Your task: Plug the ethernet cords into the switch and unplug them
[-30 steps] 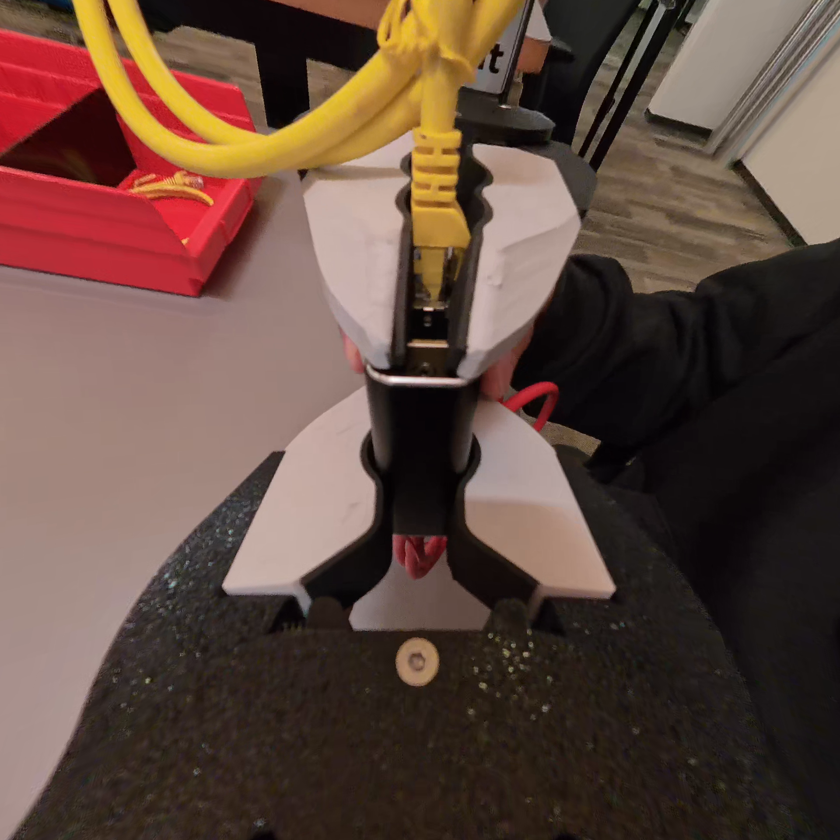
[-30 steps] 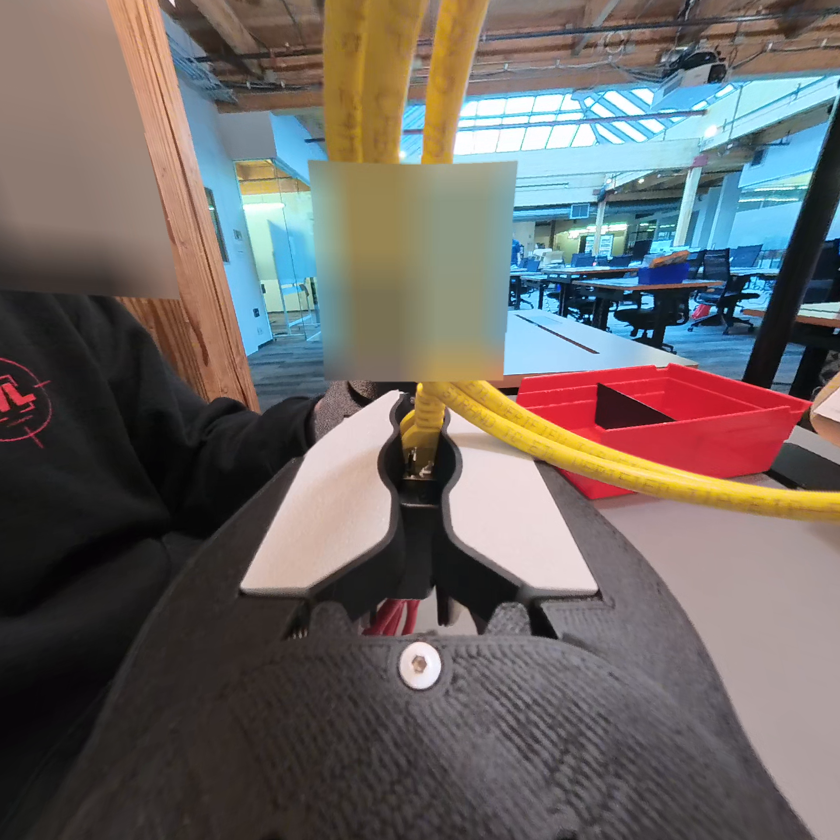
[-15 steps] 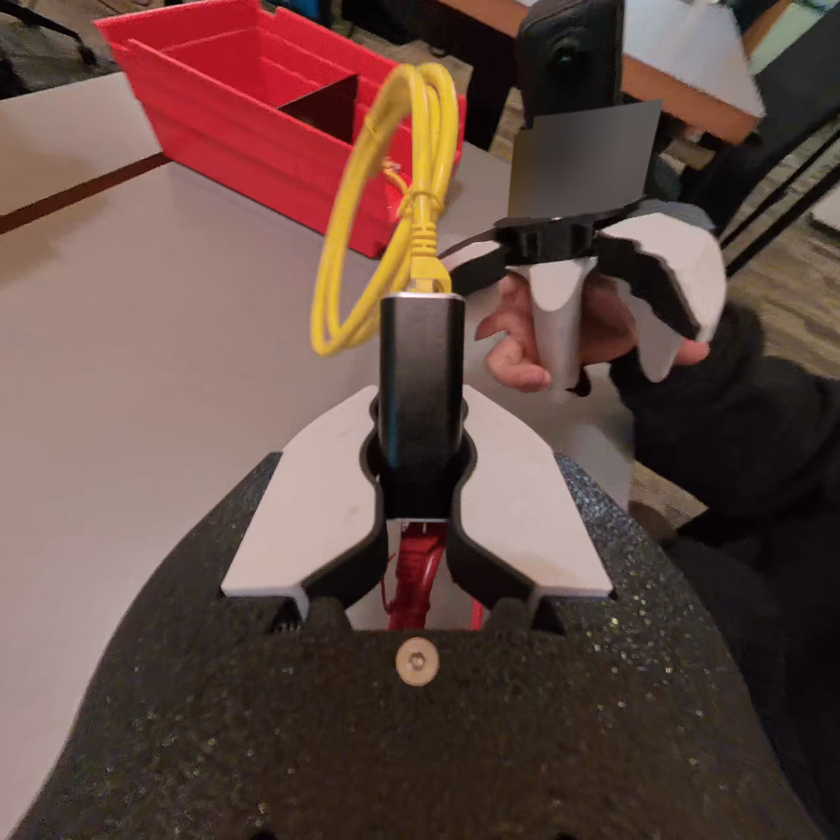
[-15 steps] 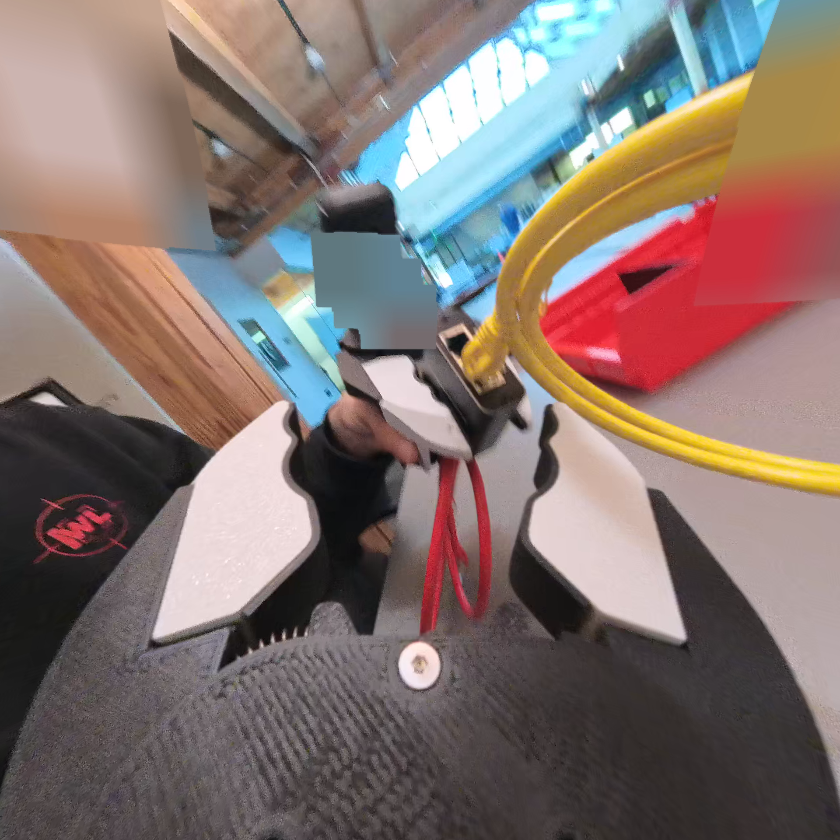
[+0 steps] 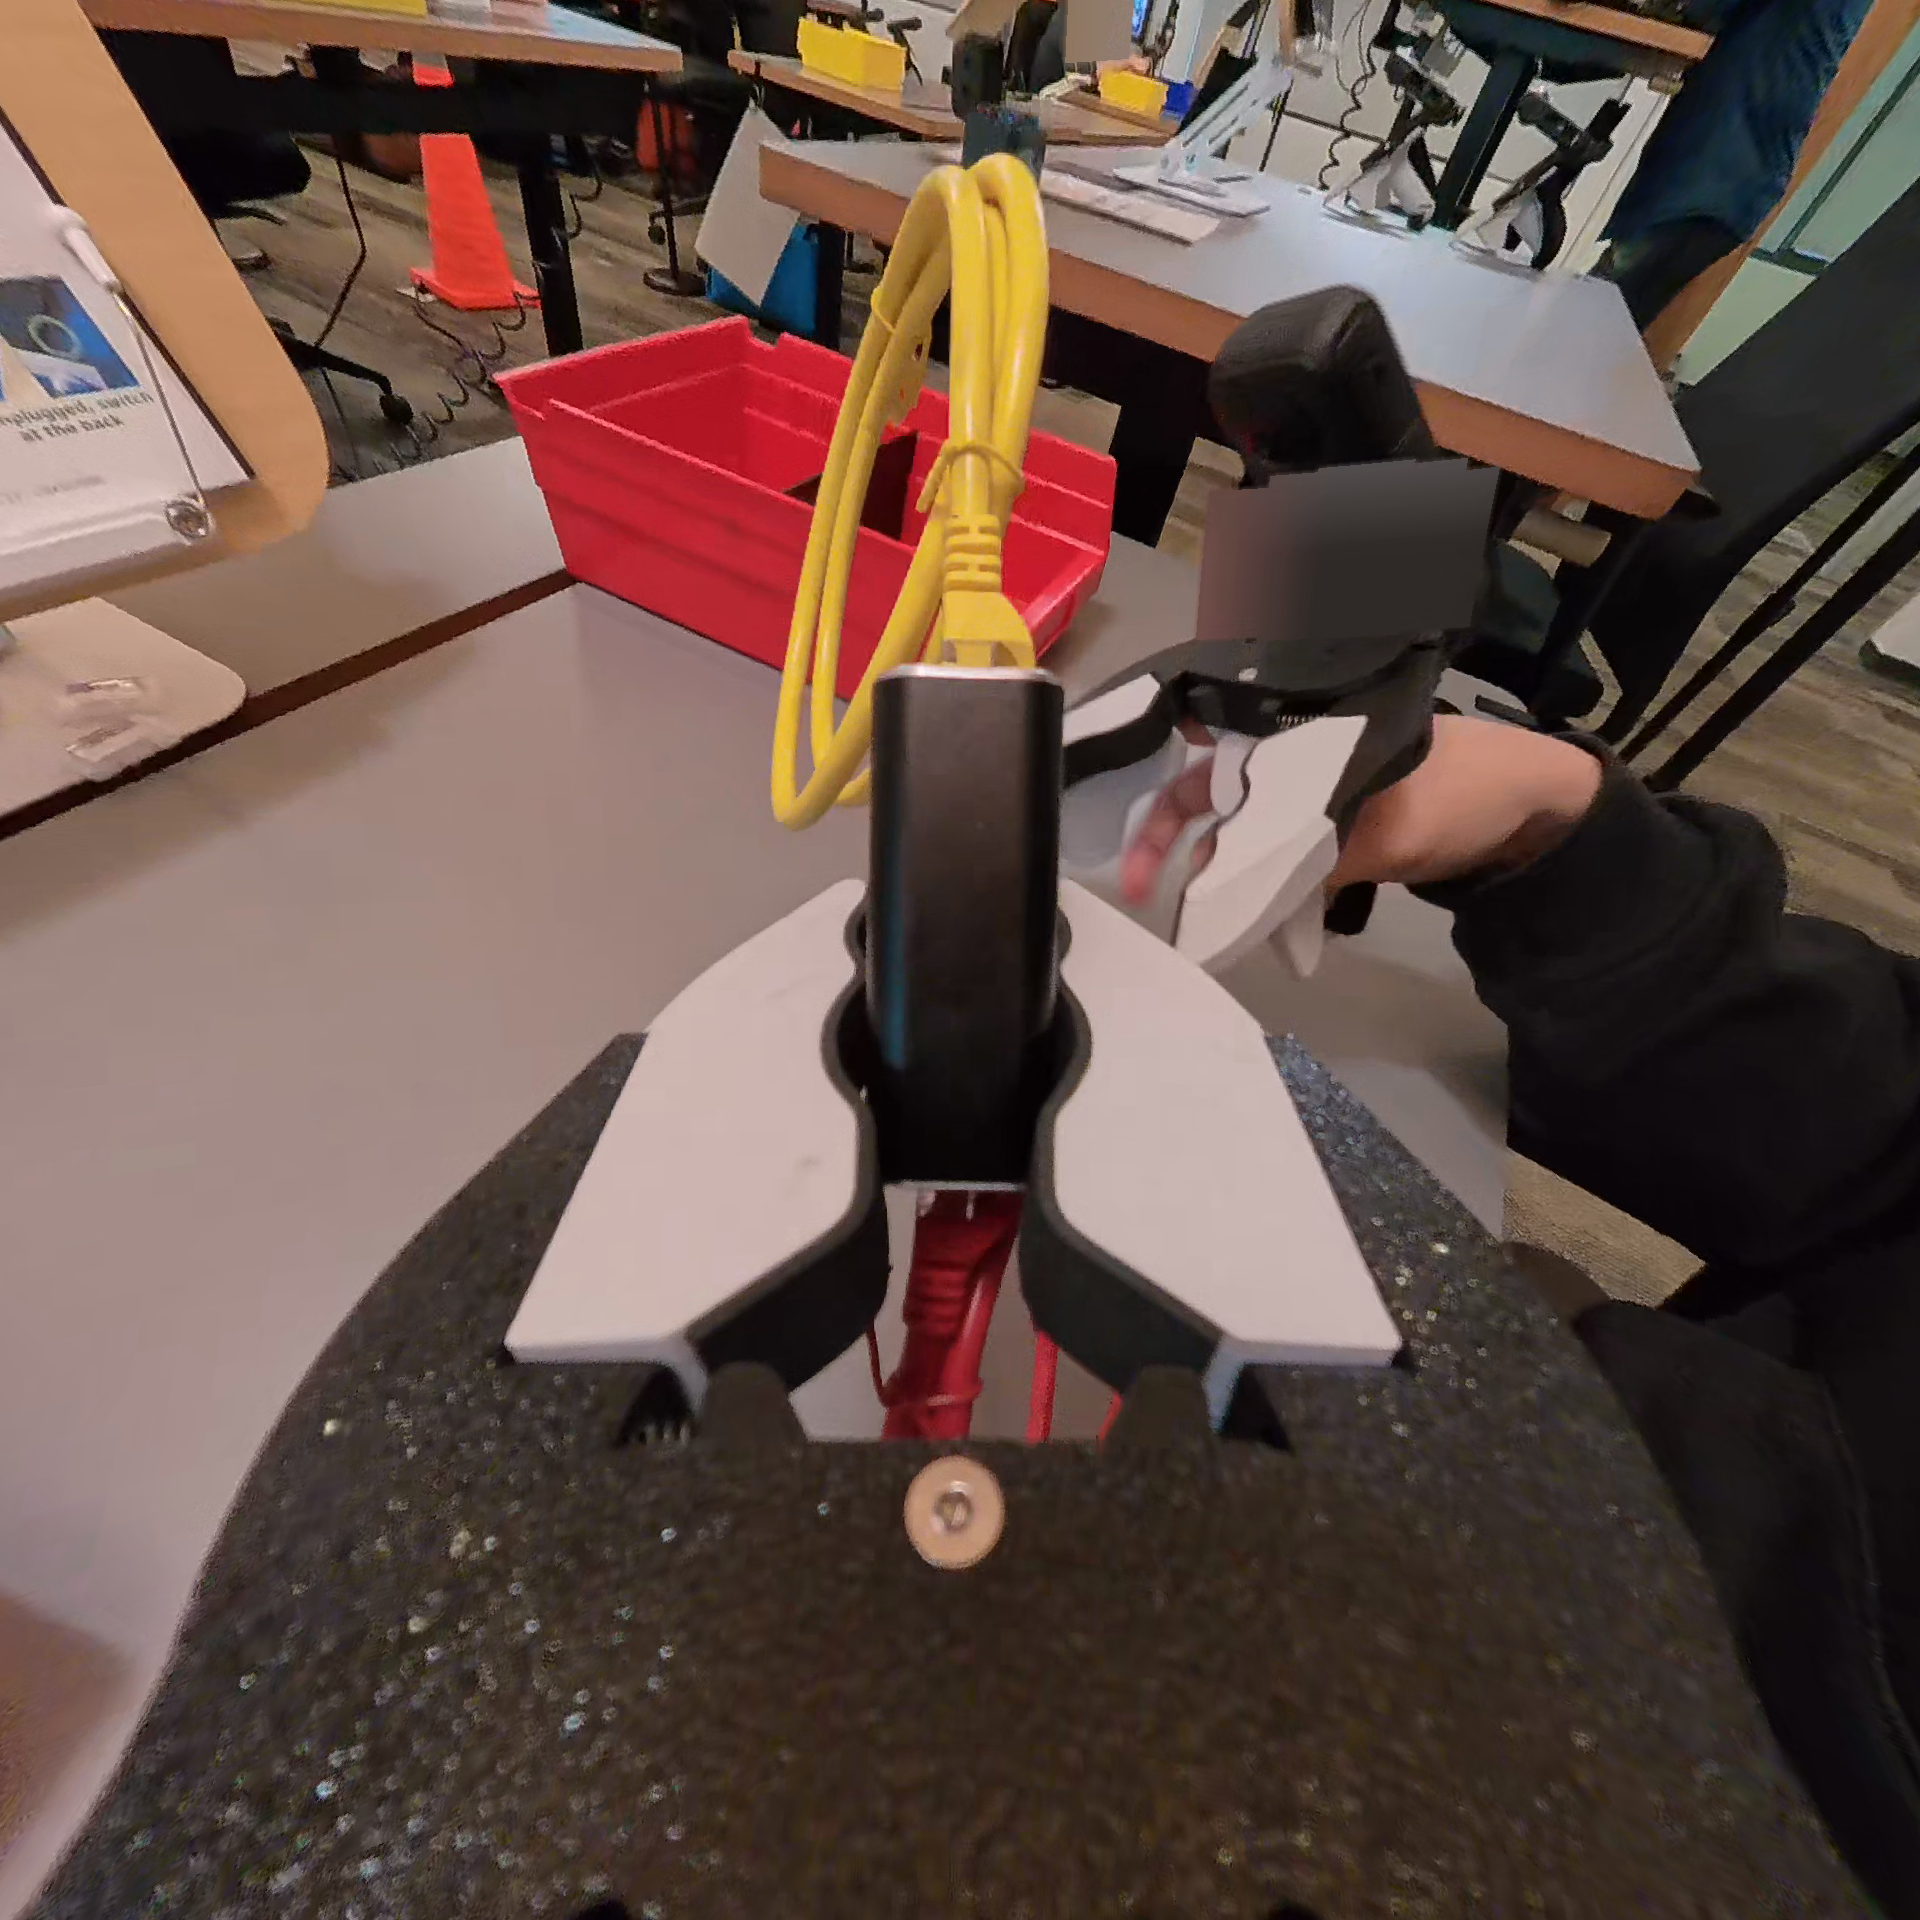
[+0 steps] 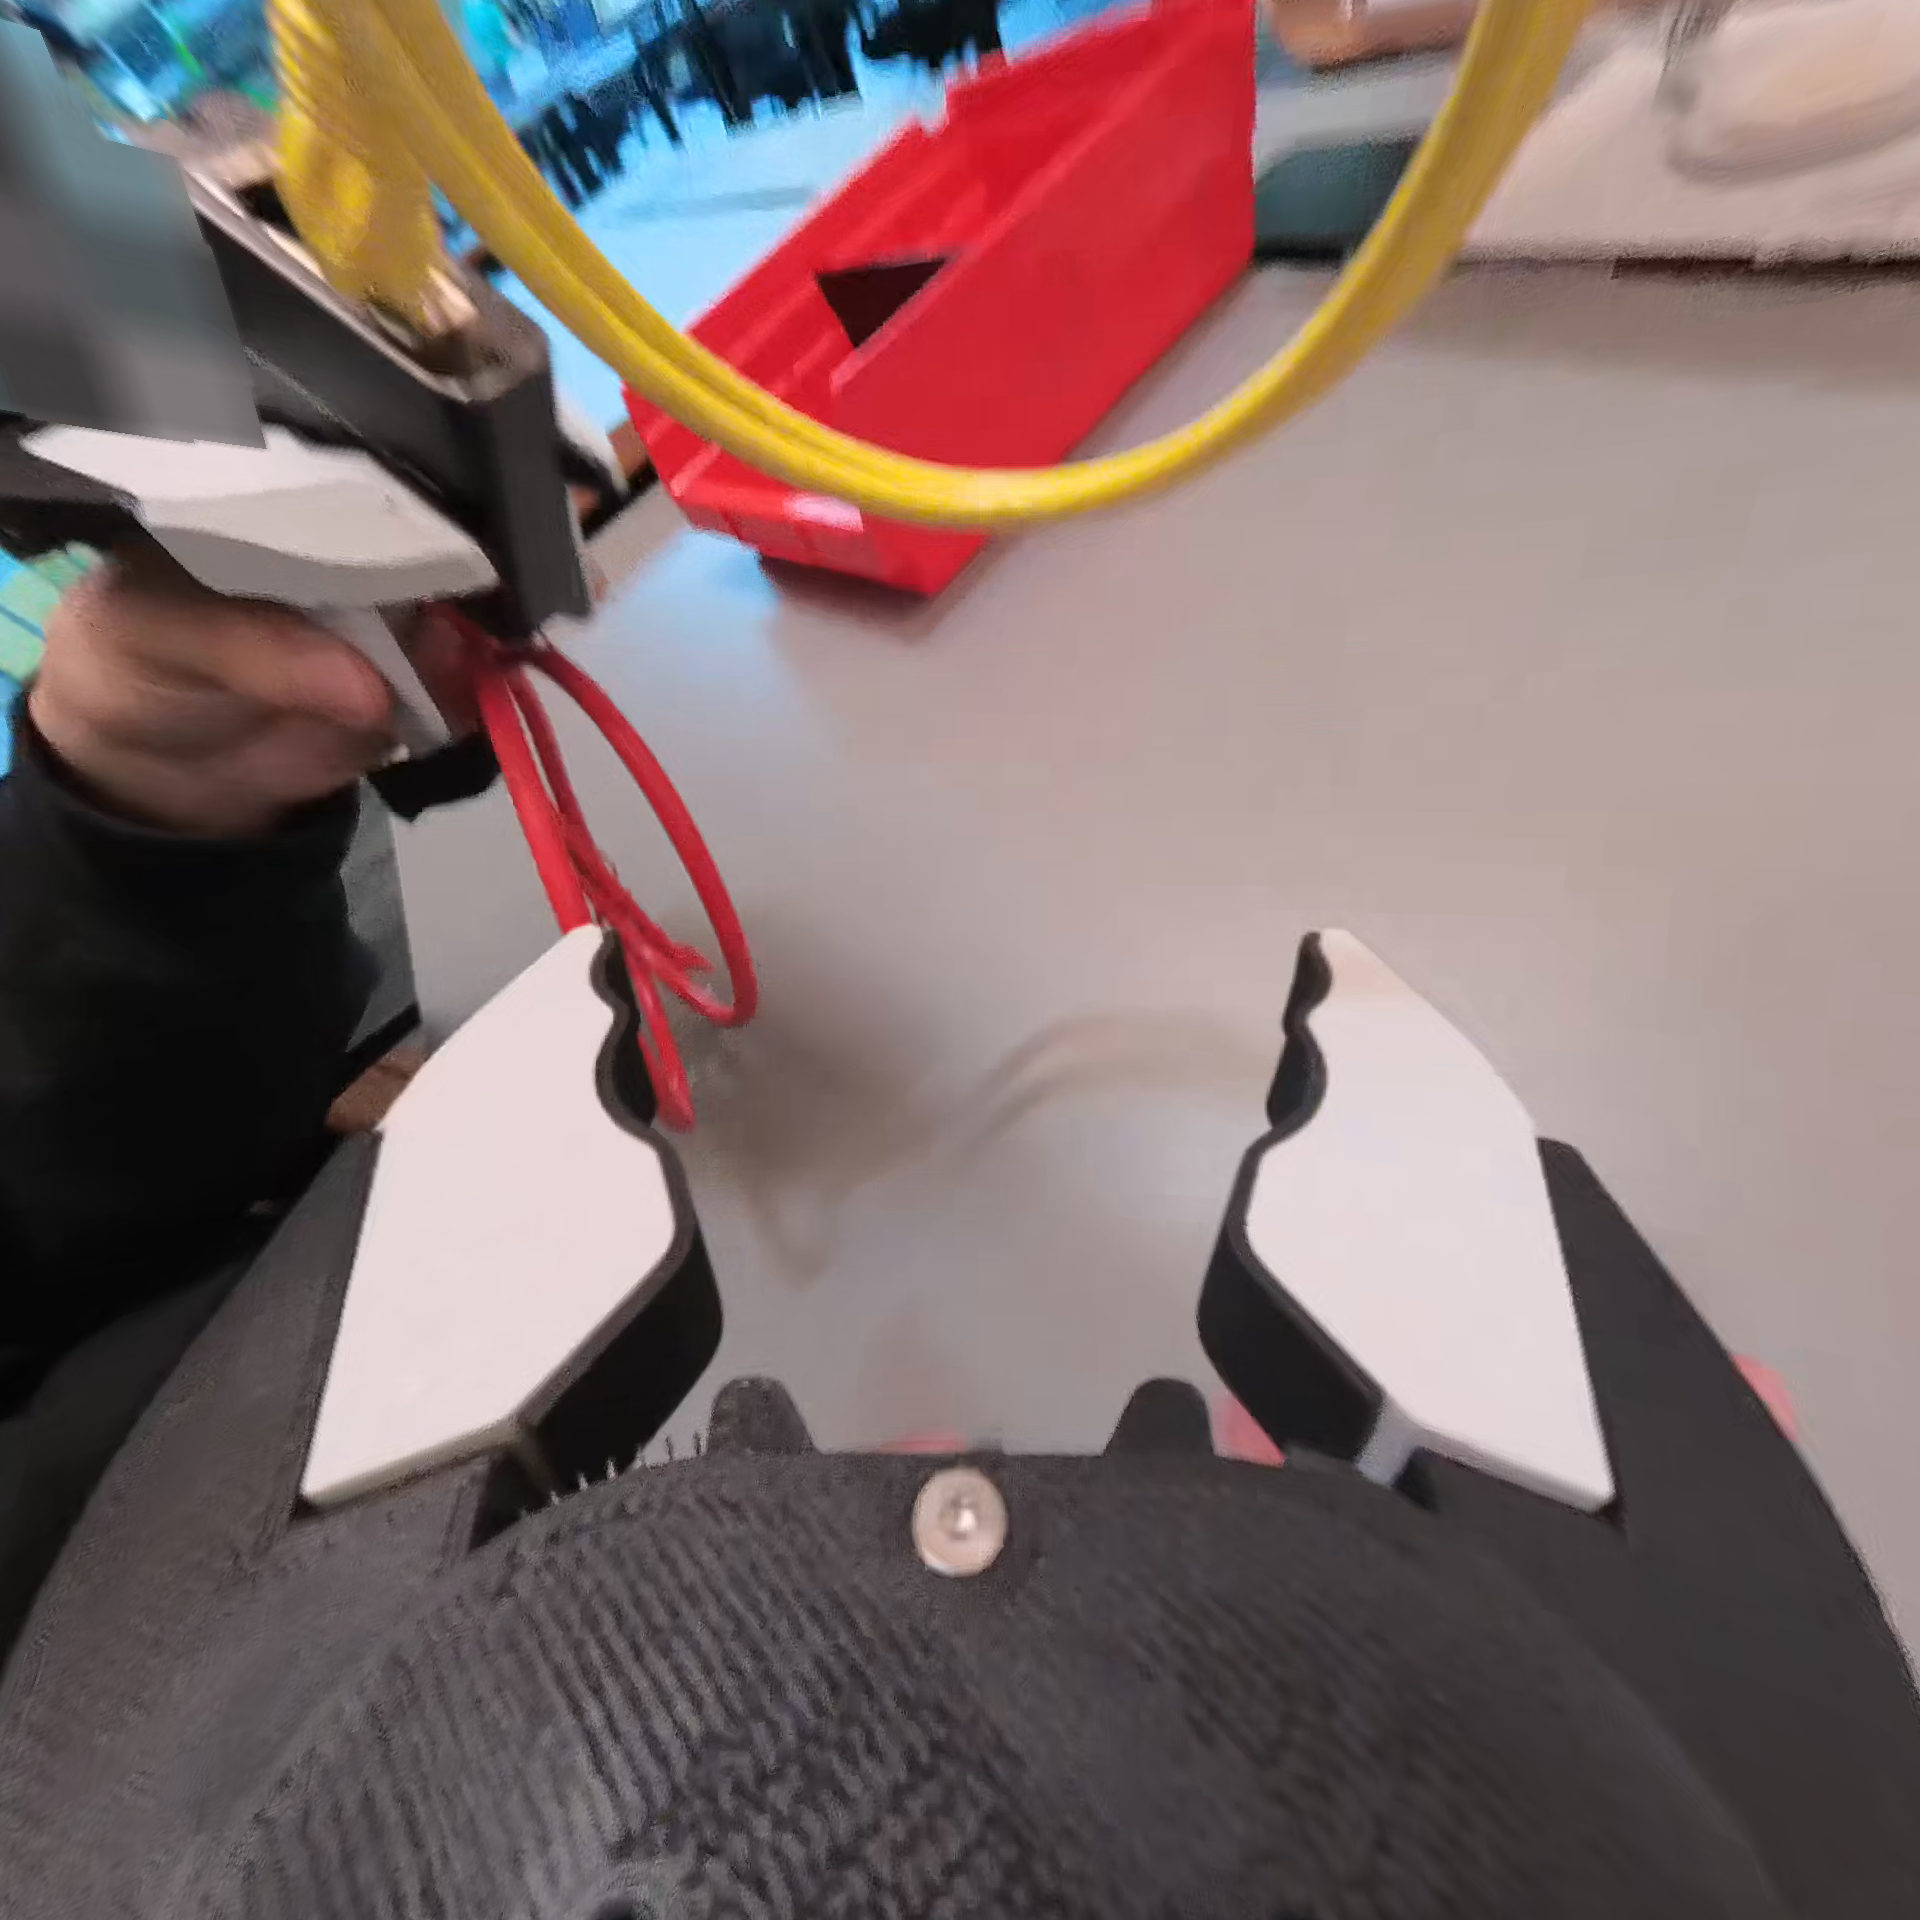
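A red bin sits far on the grey table. The left claw clamps the black switch, its yellow cord plugged in on top and red cord below. The right claw gapes wide, empty.

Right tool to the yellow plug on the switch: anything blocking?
Nothing visible. The right tool is open over bare table. The yellow plug sits exposed in the switch, held up-left by the left tool. Only the yellow cord's loop hangs nearby.
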### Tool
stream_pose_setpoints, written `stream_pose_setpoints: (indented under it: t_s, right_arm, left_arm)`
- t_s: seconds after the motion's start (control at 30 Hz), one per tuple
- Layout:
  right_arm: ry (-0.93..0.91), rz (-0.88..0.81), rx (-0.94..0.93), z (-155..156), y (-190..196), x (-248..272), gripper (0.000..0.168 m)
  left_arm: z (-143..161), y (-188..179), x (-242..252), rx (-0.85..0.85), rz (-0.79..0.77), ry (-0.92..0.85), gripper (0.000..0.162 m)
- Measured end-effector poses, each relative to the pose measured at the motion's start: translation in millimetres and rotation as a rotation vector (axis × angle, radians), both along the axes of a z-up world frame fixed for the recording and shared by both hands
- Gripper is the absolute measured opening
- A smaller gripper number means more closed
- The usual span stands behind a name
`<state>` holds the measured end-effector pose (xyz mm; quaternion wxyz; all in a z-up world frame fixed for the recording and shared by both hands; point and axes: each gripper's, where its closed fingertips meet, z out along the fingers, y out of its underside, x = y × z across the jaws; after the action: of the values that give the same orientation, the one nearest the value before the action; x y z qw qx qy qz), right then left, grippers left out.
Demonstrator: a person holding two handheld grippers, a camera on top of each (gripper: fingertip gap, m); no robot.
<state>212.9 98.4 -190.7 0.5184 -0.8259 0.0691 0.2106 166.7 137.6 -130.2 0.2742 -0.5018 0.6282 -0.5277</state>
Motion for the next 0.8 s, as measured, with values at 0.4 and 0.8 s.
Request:
stream_pose_setpoints:
  t_s: [0.4, 0.8]
  right_arm:
    - [0.000, 0.237, 0.412, 74, -5, -64, 0.146]
    - [0.232, 0.232, 0.407, 83, 2, -61, 0.067]
  left_arm:
    - [20, -7, -3, 0.035, -0.033, -0.112, 0.027]
    - [46, -16, -23, 0.046, 0.023, -0.175, 0.027]
